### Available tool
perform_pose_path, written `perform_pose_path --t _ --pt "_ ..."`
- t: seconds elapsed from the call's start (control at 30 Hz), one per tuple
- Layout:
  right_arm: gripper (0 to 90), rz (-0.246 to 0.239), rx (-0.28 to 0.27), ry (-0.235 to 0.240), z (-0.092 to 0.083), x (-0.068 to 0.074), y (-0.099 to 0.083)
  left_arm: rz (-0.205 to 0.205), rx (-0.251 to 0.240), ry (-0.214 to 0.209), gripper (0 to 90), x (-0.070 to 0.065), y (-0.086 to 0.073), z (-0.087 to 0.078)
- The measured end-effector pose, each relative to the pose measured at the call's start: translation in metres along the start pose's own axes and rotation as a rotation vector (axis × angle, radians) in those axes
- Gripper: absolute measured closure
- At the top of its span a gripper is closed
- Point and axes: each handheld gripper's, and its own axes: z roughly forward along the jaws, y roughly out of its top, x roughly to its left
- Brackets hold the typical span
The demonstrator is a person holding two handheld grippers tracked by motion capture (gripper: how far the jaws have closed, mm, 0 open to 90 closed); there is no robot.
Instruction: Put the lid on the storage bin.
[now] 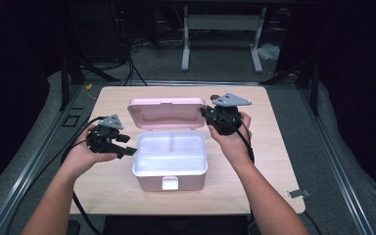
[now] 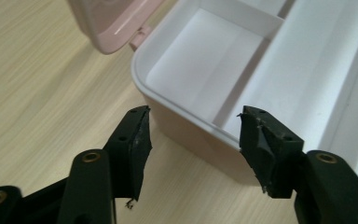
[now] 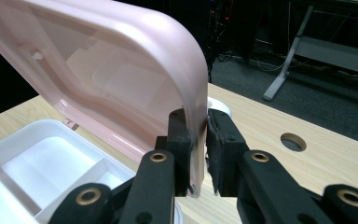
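1. Nearest the person, the pink storage box [image 1: 170, 169] sits in the middle of the tabletop [image 1: 269, 161], its latch side toward the near edge and its hinge side toward the far edge. Its white divided tray [image 2: 242, 70] is exposed and looks empty.

2. The left tool [image 1: 127, 145] hangs just beside the box's left wall, toward the left edge of the tabletop, with its jaws standing at a middling width and nothing between them. In the left gripper view the near-left corner of the box lies just beyond the two pads [image 2: 137, 144], which are apart from it.

3. Risk here: with the base unheld, any pull or push on the lid could slide or tip the whole box, since nothing pins it to the tabletop.

4. Farther off, the lid [image 1: 166, 113] stands raised along the far side of the box, leaning back toward the far edge. The right tool [image 3: 197, 154] is clamped narrowly on the lid's right-hand rim, with the thin pink wall pinched between both pads.

5. Risks at that grip: the hold is on a thin, smooth, curved edge near one corner, so the rim could slip out and the lid drop shut onto the tray. Pushing the lid farther back might strain the hinge, and an off-centre pull could twist the lid.

6. A round hole [image 3: 293, 141] in the tabletop lies beyond the right tool, well apart from the box.
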Motion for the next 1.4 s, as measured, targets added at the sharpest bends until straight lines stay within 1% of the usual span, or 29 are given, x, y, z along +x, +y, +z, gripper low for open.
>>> perform_pose_path --t 0.07,0.13,0.17,0.2,0.23,0.27,0.33,0.37,0.4,0.5,0.57,0.67,0.73,0.8,0.83,0.87,0.9,0.93,1.03,1.2,1.27,1.37,1.4 --pt "79.5 -0.005 0.000 0.002 -0.001 0.001 0.000 -0.017 -0.009 0.004 49.3 0.005 -0.002 -0.003" --pt "79.4 -0.006 0.004 0.001 -0.002 0.001 -0.001 -0.037 -0.013 0.016 52.4 0.008 -0.003 -0.006" --pt "79.3 -0.006 0.001 0.004 -0.002 0.001 -0.001 -0.048 -0.016 0.020 55.9 0.010 -0.003 -0.008" --pt "79.1 -0.005 0.000 0.006 -0.002 0.001 -0.002 -0.073 -0.032 0.016 58.9 0.013 -0.002 -0.010" --pt "79.0 -0.002 -0.003 0.009 -0.003 0.001 -0.003 -0.083 -0.041 0.012 66.9 0.015 -0.002 -0.012" --pt "78.9 0.001 -0.004 0.009 -0.003 0.001 -0.003 -0.092 -0.049 0.007 69.2 0.016 -0.001 -0.013" --pt "78.8 0.002 -0.003 0.000 -0.004 0.002 -0.004 -0.109 -0.050 0.006 76.6 0.021 0.002 -0.017" --pt "78.7 0.004 -0.007 0.013 -0.004 0.002 -0.004 -0.116 -0.049 0.010 79.9 0.023 0.004 -0.019" --pt "78.7 0.001 -0.008 0.013 -0.004 0.002 -0.004 -0.119 -0.044 0.007 81.7 0.026 0.007 -0.021" --pt "78.4 0.003 -0.006 0.015 -0.005 0.002 -0.005 -0.136 -0.060 0.003 87.2 0.031 0.015 -0.029" --pt "78.3 0.004 -0.005 0.017 -0.006 0.003 -0.006 -0.148 -0.085 -0.007 89.1 0.035 0.022 -0.034" --pt "78.1 0.006 -0.006 0.021 -0.007 0.003 -0.007 -0.155 -0.117 -0.012 89.8 0.039 0.034 -0.043" --pt "77.9 0.004 -0.007 0.021 -0.008 0.004 -0.007 -0.155 -0.138 -0.008 89.9 0.040 0.042 -0.047" --pt "77.8 -0.001 -0.005 0.025 -0.009 0.004 -0.008 -0.154 -0.148 -0.008 89.9 0.041 0.049 -0.052" --pt "77.7 0.006 -0.007 0.027 -0.010 0.005 -0.009 -0.155 -0.154 -0.006 89.9 0.041 0.051 -0.053" --pt "77.6 0.005 -0.005 0.019 -0.010 0.005 -0.009 -0.157 -0.162 -0.006 89.9 0.041 0.054 -0.055" --pt "77.5 0.007 -0.008 0.029 -0.010 0.005 -0.010 -0.161 -0.169 -0.008 89.9 0.042 0.056 -0.057" --pt "77.4 0.003 -0.008 0.030 -0.011 0.005 -0.011 -0.170 -0.177 -0.016 89.8 0.042 0.058 -0.058" --pt "77.1 0.007 -0.010 0.035 -0.013 0.006 -0.013 -0.179 -0.204 -0.026 89.9 0.042 0.063 -0.061" --pt "76.6 0.004 -0.014 0.042 -0.016 0.007 -0.017 -0.161 -0.207 -0.042 89.9 0.037 0.070 -0.059" --pt "76.5 0.005 -0.015 0.039 -0.016 0.008 -0.018 -0.150 -0.201 -0.053 90.0 0.034 0.071 -0.058" --pt "76.3 0.001 -0.012 0.048 -0.018 0.008 -0.019 -0.133 -0.186 -0.044 90.0 0.032 0.072 -0.056" --pt "76.2 0.001 -0.011 0.049 -0.018 0.008 -0.020 -0.134 -0.184 -0.045 90.0 0.031 0.072 -0.056"
